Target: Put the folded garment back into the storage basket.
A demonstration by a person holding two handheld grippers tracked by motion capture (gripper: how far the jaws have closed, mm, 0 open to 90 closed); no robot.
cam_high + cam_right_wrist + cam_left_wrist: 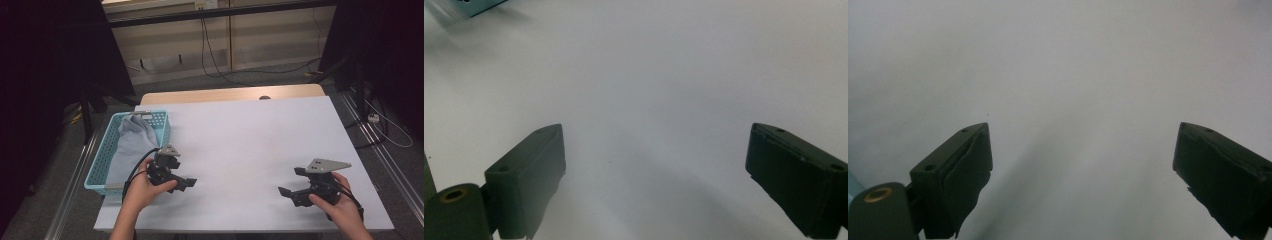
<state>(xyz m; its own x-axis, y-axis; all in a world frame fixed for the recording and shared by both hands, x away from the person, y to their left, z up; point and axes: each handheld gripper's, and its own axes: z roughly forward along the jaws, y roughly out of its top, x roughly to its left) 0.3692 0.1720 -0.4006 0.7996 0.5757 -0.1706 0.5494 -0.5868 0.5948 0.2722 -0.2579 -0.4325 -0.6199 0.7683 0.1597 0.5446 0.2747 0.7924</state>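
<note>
Grey cloth (131, 142) in basket (100, 165), jaws wide

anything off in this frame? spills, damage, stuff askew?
Nothing stands out. The grey cloth sits bunched inside the blue basket at the table's left edge. The left gripper and right gripper both hover over the white surface with jaws apart and nothing between them.

No writing, label, brand mark or number can be read on anything in these views.
</note>
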